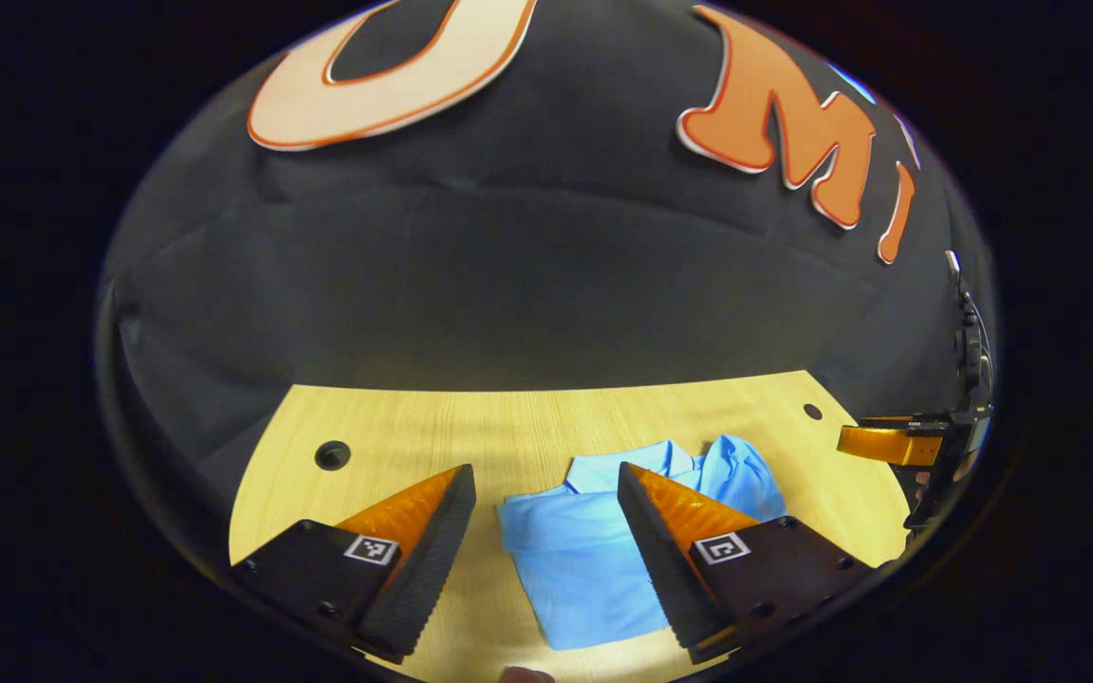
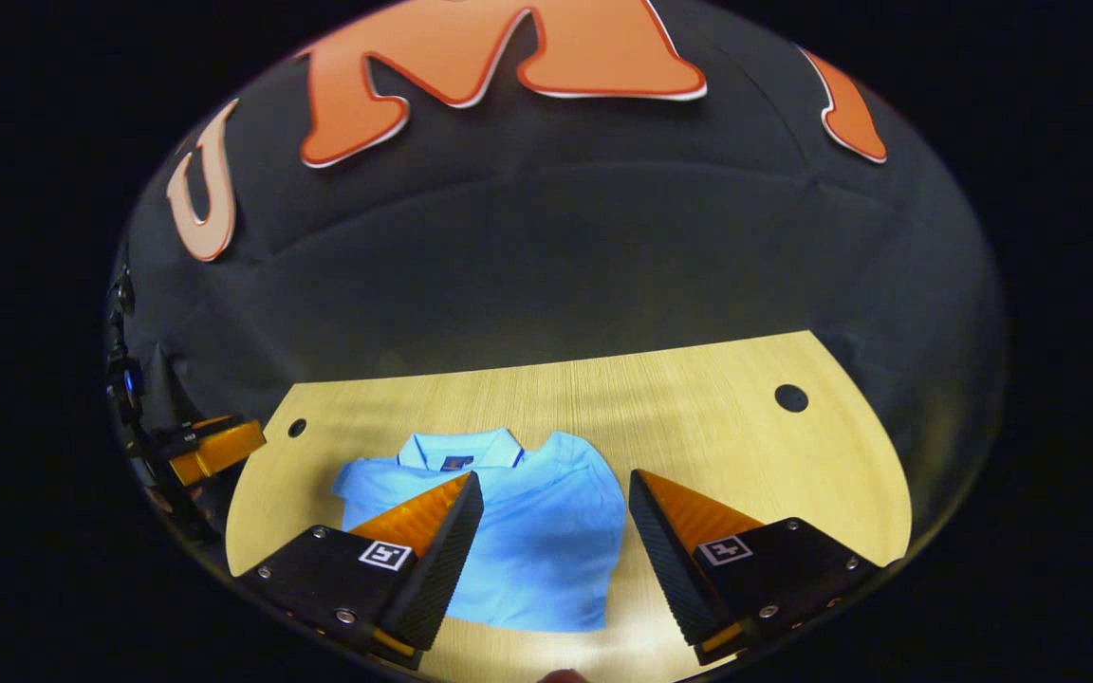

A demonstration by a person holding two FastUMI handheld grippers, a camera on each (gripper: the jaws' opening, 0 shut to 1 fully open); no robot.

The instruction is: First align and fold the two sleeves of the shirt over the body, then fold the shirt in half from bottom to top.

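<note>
Left gripper (image 1: 546, 493) and right gripper (image 2: 556, 498) are hovering wide apart, holding nothing, above the near hem of the shirt (image 2: 509, 531). It is lying compact on the worktop (image 2: 698, 417), collar pointing away, seemingly folded already.

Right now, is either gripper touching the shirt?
Cannot tell. In both views each gripper, left and right, is open, its fingers overlapping the blue shirt in the image; neither view shows contact or a gap plainly.
</note>
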